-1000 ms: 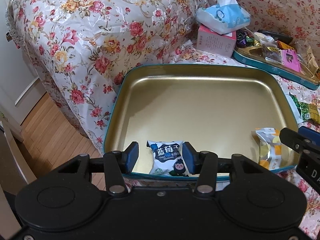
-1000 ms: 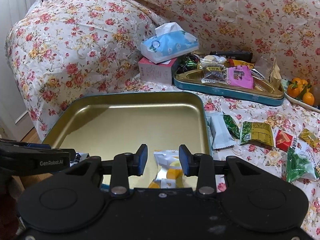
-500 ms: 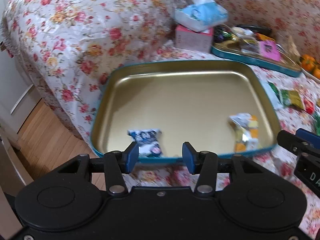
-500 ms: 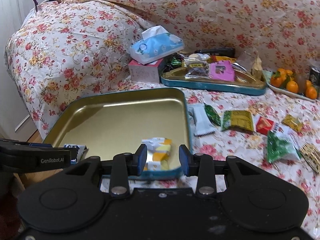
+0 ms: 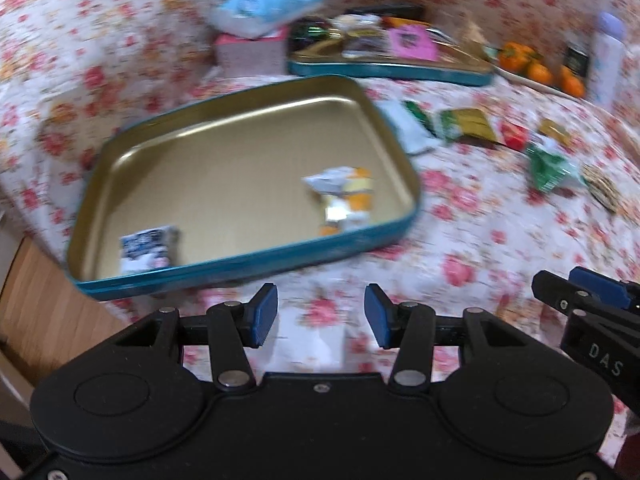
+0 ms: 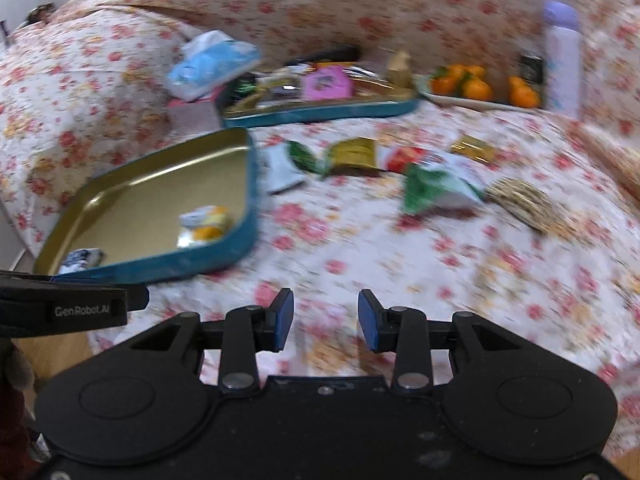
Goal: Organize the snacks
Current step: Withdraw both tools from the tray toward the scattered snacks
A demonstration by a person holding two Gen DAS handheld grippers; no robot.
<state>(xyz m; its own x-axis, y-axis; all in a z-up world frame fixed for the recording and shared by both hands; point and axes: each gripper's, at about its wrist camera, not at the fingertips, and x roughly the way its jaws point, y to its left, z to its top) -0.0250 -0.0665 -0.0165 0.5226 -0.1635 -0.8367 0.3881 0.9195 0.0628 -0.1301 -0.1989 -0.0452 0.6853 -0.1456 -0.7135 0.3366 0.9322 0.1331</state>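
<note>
Both of your tools have pulled back from the gold tray [image 5: 224, 92] since a second ago: the left tool [image 5: 320, 314] then framed the blue-and-white packet [image 5: 146, 246] between its fingers, the right tool [image 6: 325, 318] the yellow-and-white packet [image 6: 204, 224]. Now both packets lie inside the tray, the blue one in its near left corner, the yellow one near its right wall, and each tool hangs released and empty over bare floral cover [image 6: 360, 248], nothing between the fingers. Both views are motion-blurred.

Your left view shows the whole tray, wooden floor [image 5: 36, 300] at lower left, and the right tool's tip at its right edge. Your right view cuts the tray off at the left but shows more of the loose snacks beyond it: a green packet [image 6: 432, 188], a red one [image 6: 402, 158], a gold one [image 6: 472, 148] and a striped one [image 6: 524, 204], all well apart from the tray. Behind sit the second tray [image 6: 320, 108] of snacks, oranges [image 6: 476, 88] and a pale bottle [image 6: 562, 56].
</note>
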